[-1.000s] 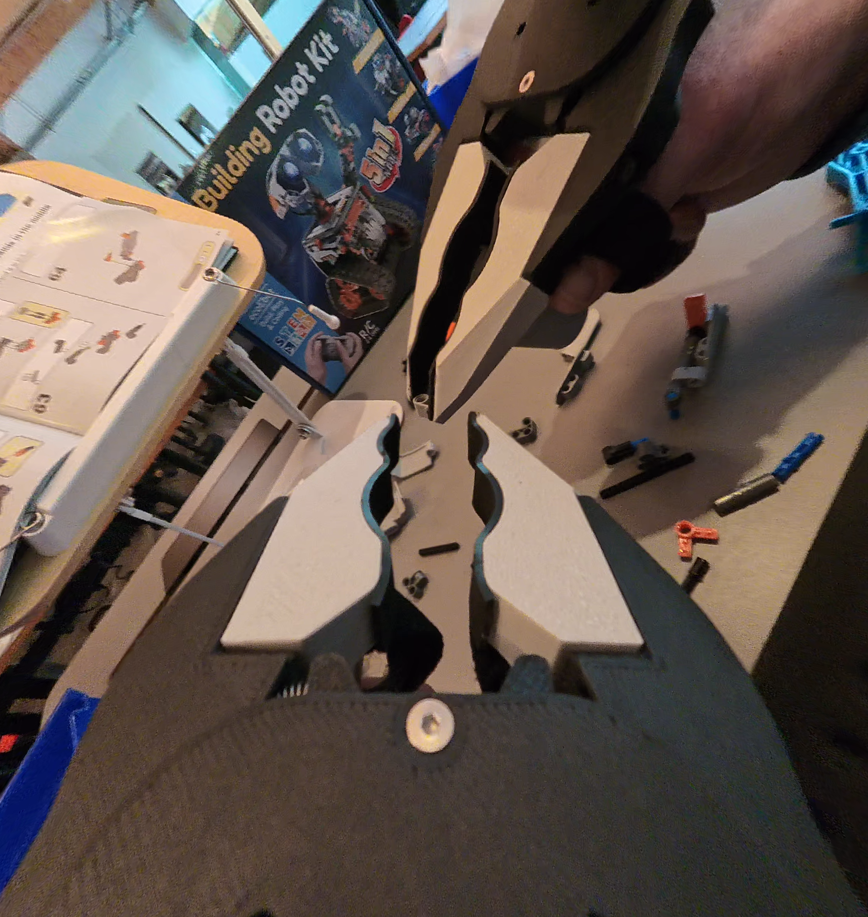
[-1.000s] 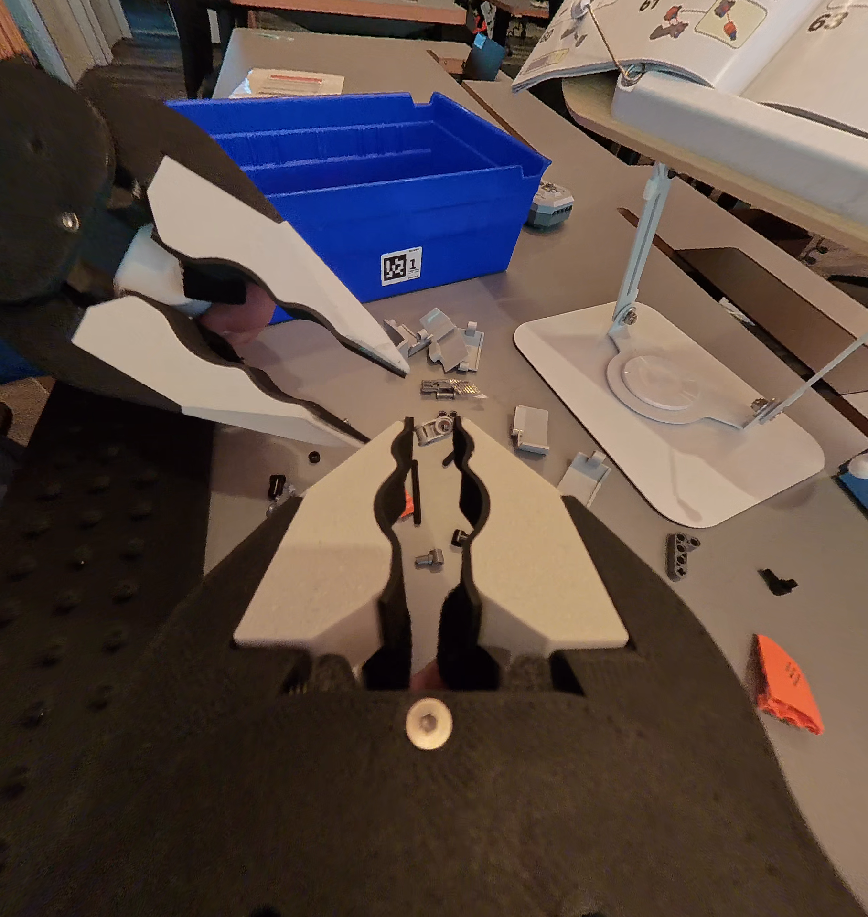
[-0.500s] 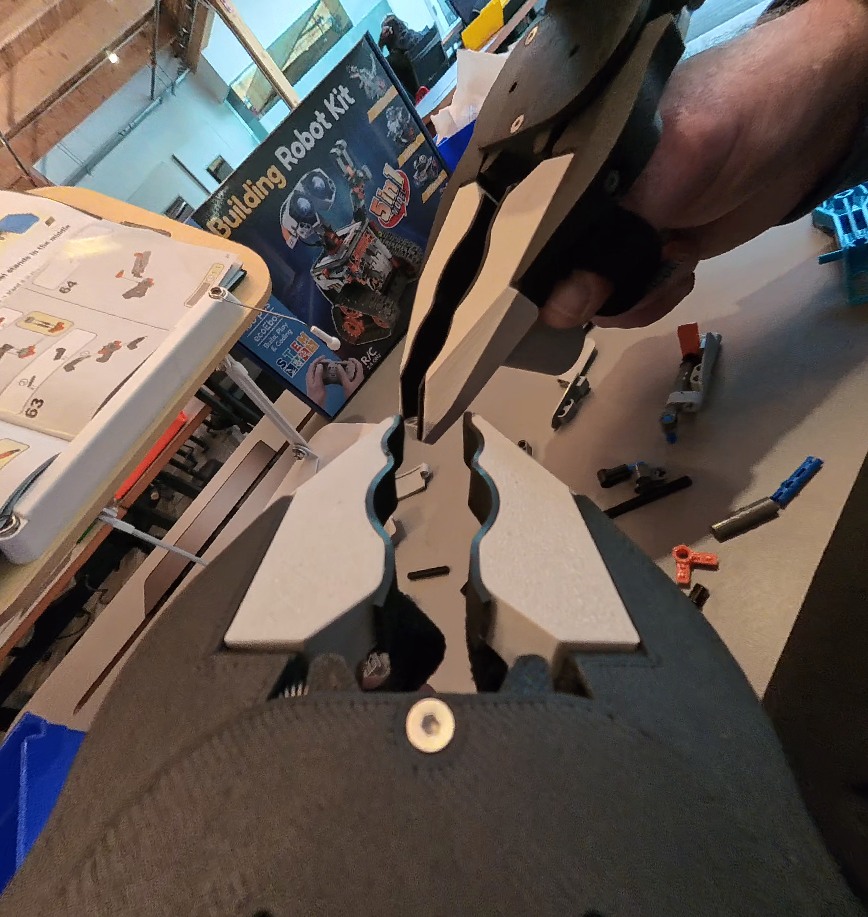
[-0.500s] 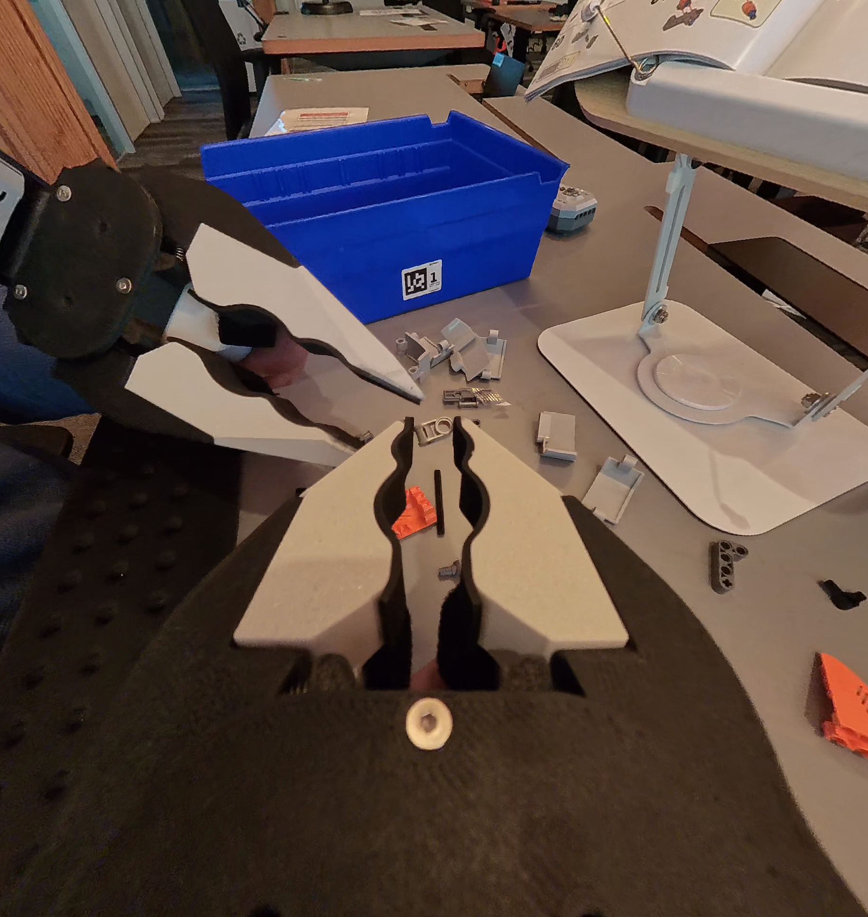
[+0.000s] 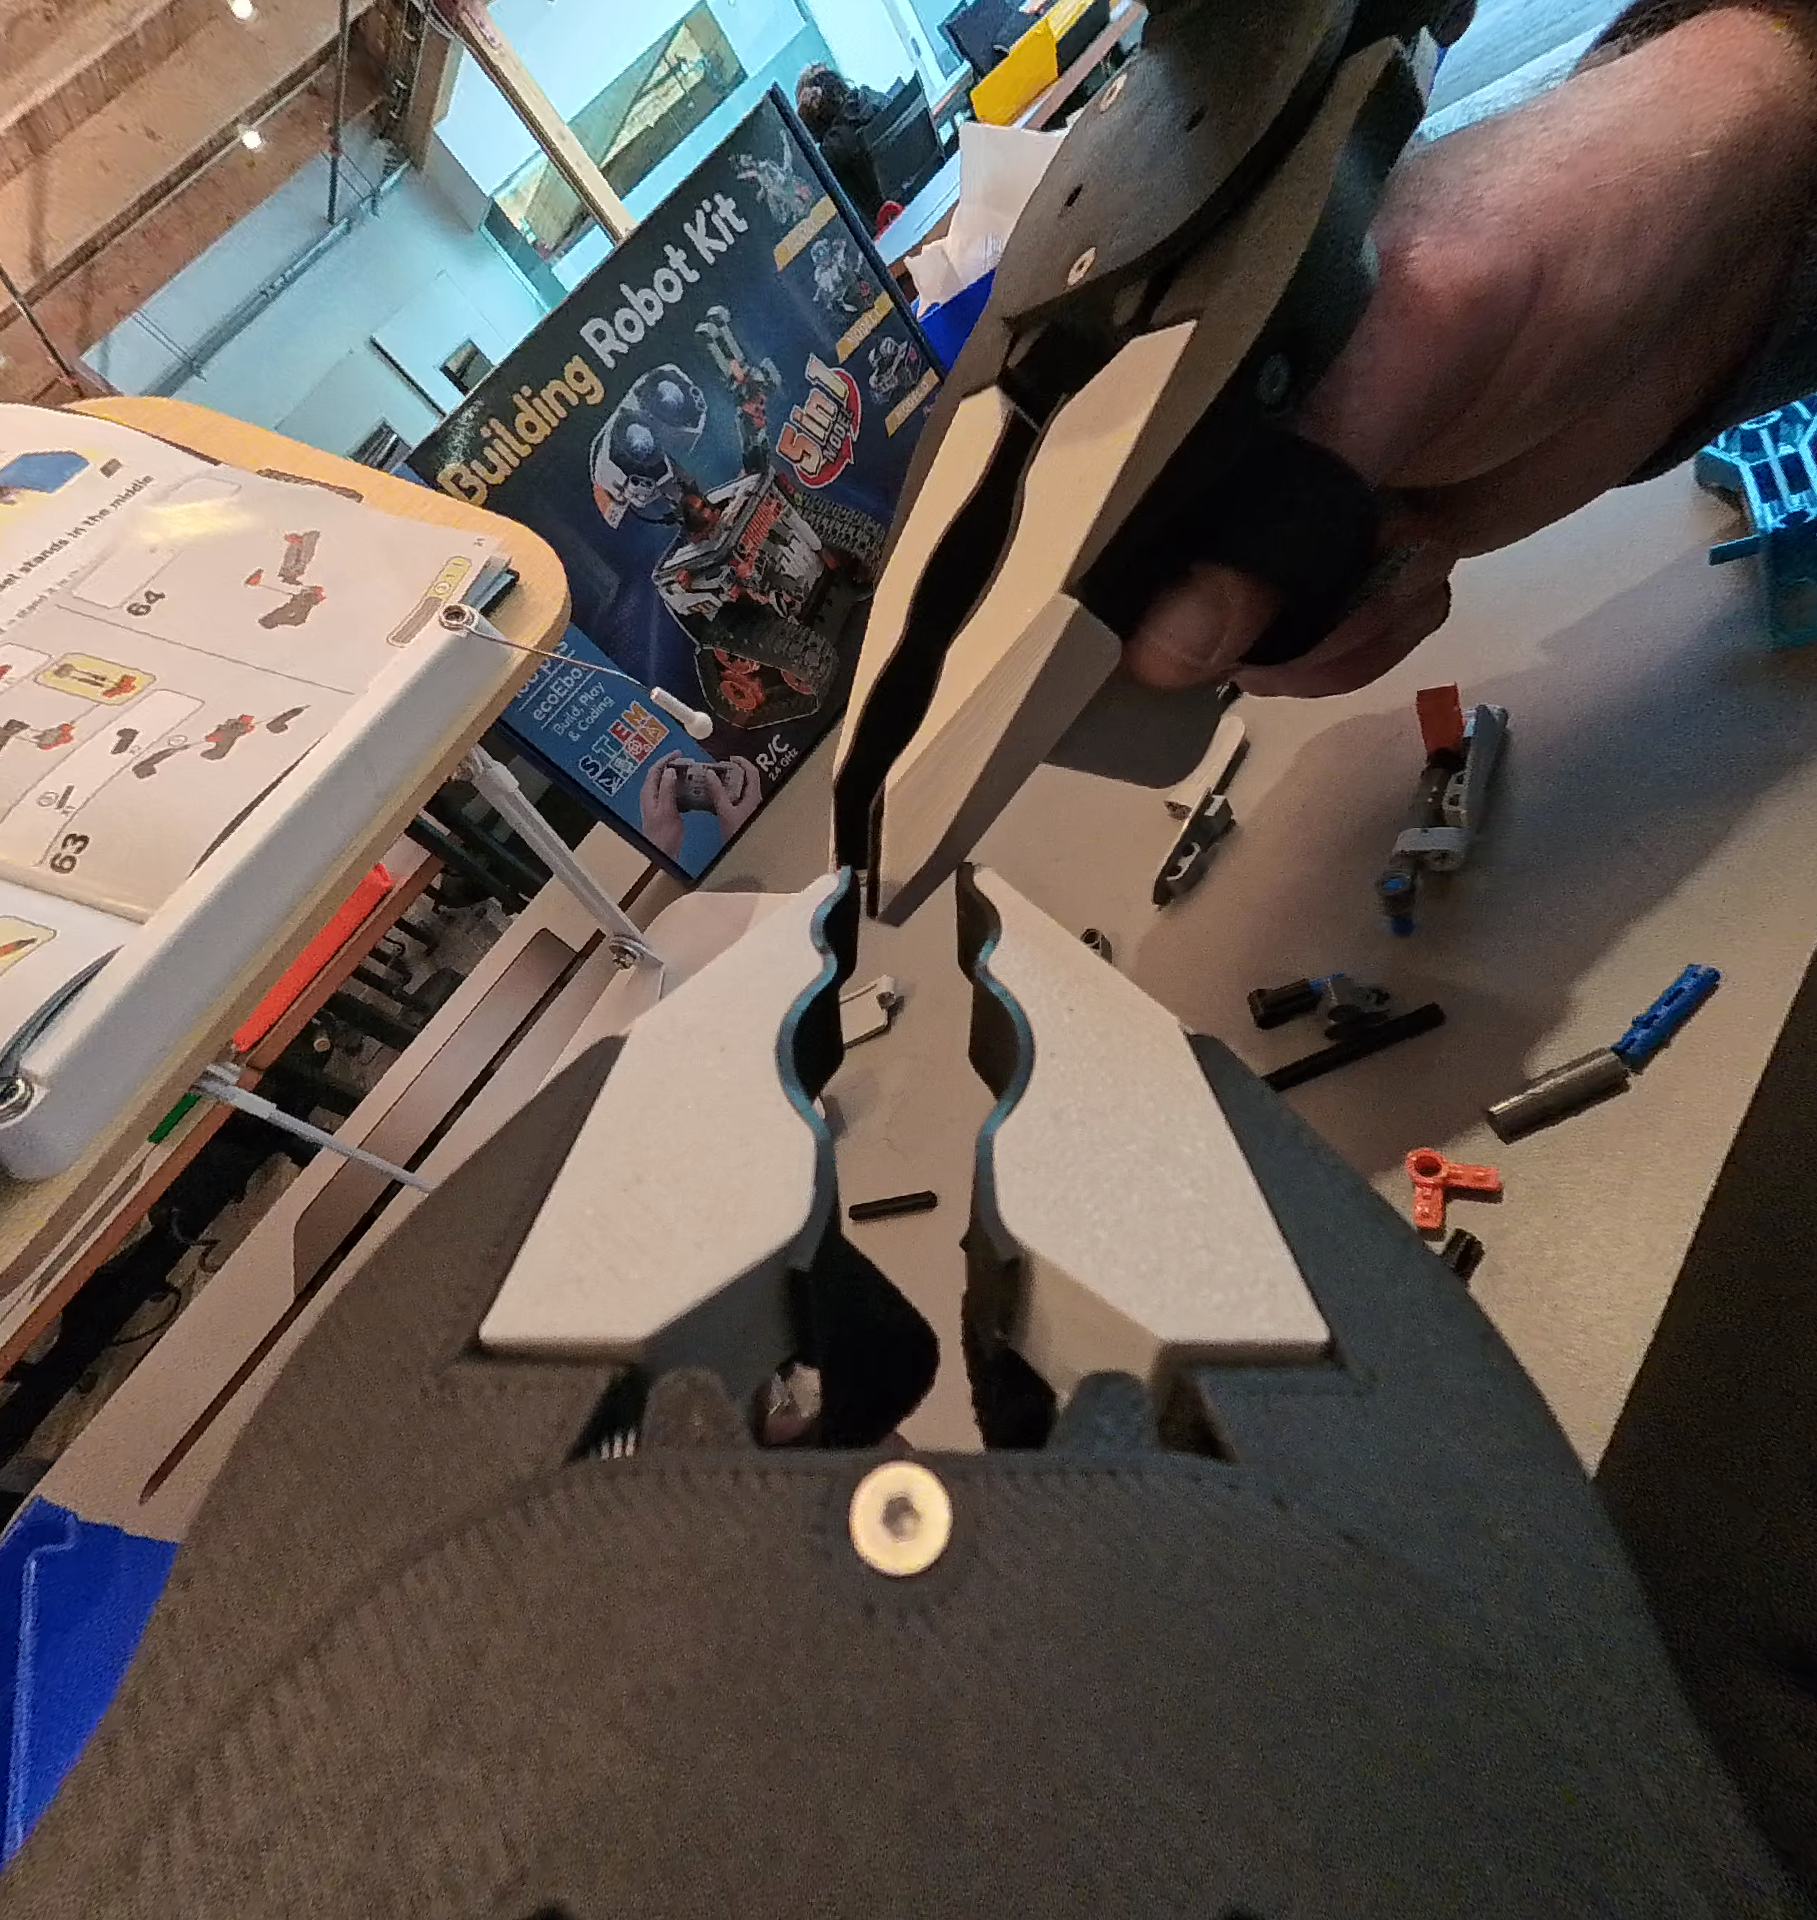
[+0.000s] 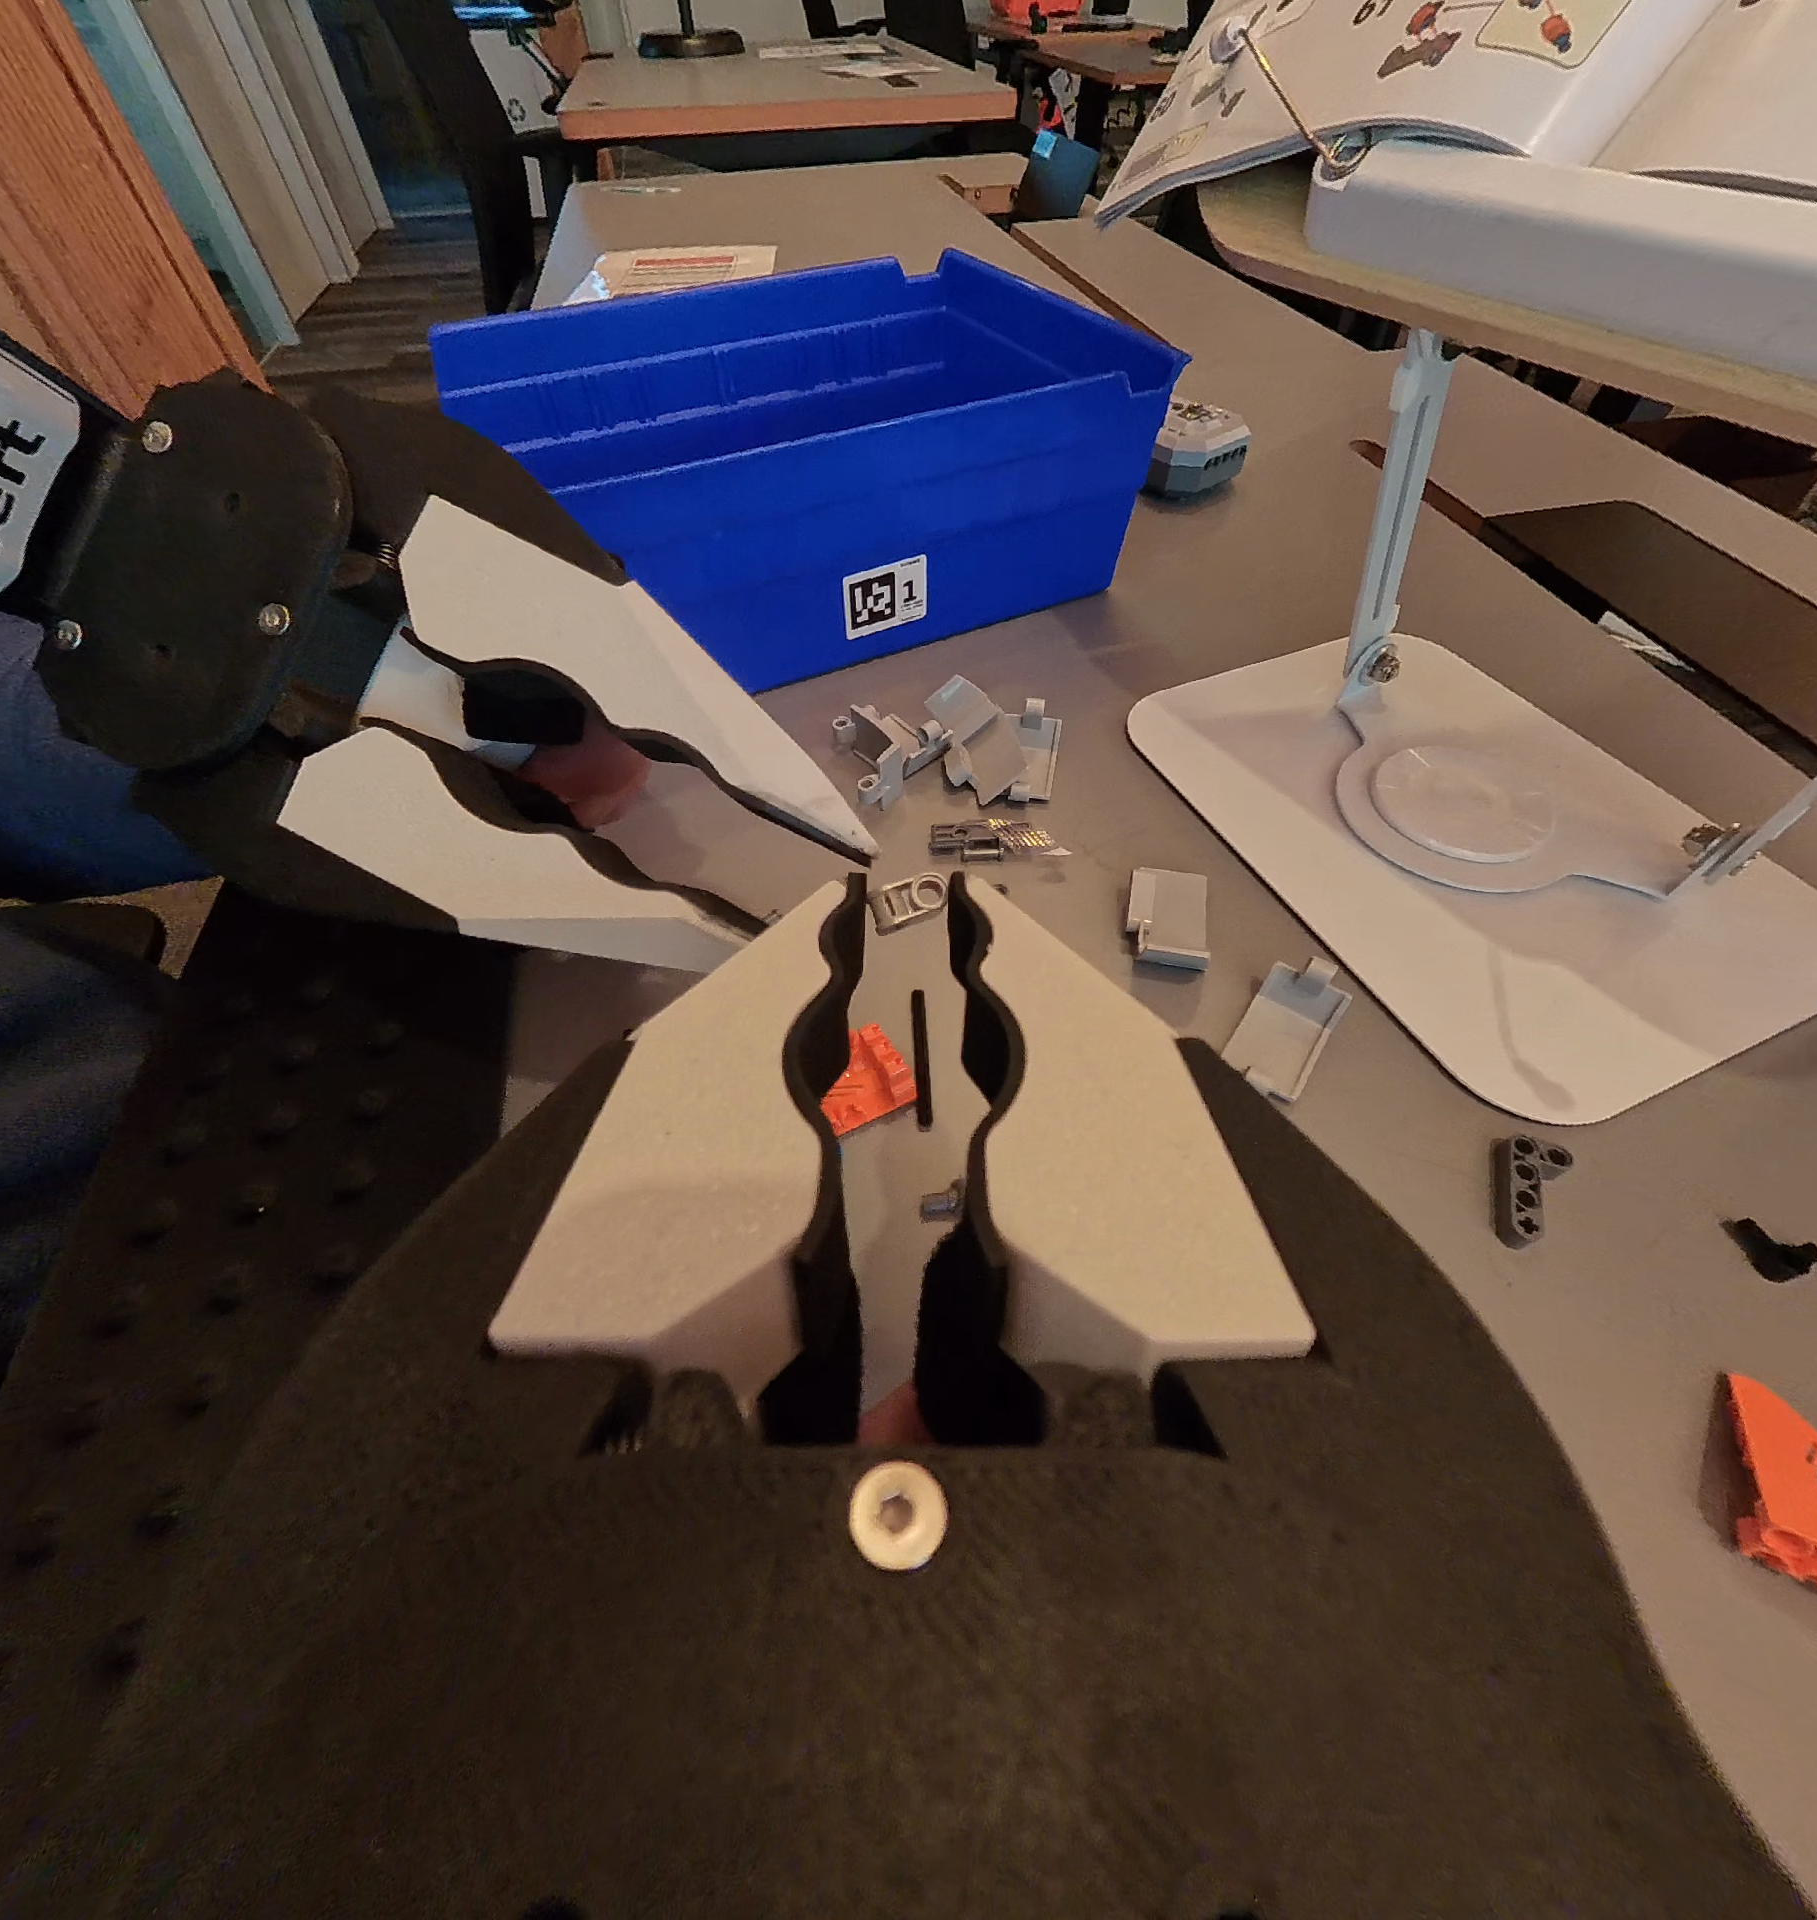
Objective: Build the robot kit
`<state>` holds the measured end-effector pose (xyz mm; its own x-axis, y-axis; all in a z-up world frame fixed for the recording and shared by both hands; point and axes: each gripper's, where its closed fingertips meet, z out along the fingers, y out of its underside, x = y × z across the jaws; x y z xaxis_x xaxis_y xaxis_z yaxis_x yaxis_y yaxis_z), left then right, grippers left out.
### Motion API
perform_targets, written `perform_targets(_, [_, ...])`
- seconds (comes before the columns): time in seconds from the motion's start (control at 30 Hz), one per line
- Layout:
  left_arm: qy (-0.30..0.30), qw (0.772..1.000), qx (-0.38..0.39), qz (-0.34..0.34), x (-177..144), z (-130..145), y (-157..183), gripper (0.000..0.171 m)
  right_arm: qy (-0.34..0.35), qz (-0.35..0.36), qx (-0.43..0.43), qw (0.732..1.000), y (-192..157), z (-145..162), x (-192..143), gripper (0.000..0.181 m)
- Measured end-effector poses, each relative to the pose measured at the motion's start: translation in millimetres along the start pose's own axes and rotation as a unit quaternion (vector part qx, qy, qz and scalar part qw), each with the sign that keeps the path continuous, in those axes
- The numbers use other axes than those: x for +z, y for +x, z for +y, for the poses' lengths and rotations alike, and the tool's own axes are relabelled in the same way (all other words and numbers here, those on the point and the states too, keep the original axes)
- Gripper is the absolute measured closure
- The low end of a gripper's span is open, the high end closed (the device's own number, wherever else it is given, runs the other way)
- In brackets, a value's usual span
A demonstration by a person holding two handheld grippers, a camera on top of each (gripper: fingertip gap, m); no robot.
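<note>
My left gripper (image 5: 906, 891) is open and empty, held above the grey table (image 5: 1569, 831). A short black axle (image 5: 891, 1205) lies on the table below its gap. My right gripper (image 6: 906, 891) is open and empty too. Its tips meet the left gripper's tips nearly nose to nose; it shows in the left wrist view (image 5: 868, 883), gripped by a hand (image 5: 1569, 343). Below its gap lie a small grey connector (image 6: 909, 900), a black axle (image 6: 922, 1060), an orange piece (image 6: 868, 1075) and a tiny grey pin (image 6: 943, 1200). The left gripper (image 6: 810, 883) enters the right wrist view from the left.
A blue bin (image 6: 810, 520) stands behind a pile of grey parts (image 6: 945, 738). A white book stand (image 6: 1506, 935) holds an instruction booklet (image 5: 125, 675). A kit box (image 5: 696, 499) leans at the back. Loose parts (image 5: 1340, 1023) and an orange panel (image 6: 1797, 1496) lie scattered. The tips of both grippers are at nearly the same place. The tiny grey pin (image 6: 943, 1200) lies around 10 cm away from my left fingertips.
Both grippers have lifted and tilted up a little, staying tip to tip. The right gripper has drawn back, so the orange piece and black axle now show in its gap. Both stay open.
</note>
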<state>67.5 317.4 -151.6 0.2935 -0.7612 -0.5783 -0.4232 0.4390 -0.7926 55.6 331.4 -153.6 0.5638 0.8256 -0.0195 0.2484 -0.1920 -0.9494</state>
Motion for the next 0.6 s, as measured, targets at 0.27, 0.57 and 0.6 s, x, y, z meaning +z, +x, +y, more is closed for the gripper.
perform_targets(0.27, [0.018,1.000,-0.018,-0.018,-4,-3,-11,0.151,0.014,0.037,-0.038,0.998,10,-7,-6,0.168])
perform_targets(0.57, [0.010,0.998,0.043,-0.055,0,-8,-13,0.148,0.069,-0.053,0.093,0.992,-4,-21,-10,0.168])
perform_targets(0.6, [0.010,0.997,0.045,-0.059,0,-9,-14,0.150,0.080,-0.068,0.113,0.988,-4,-24,-12,0.168])
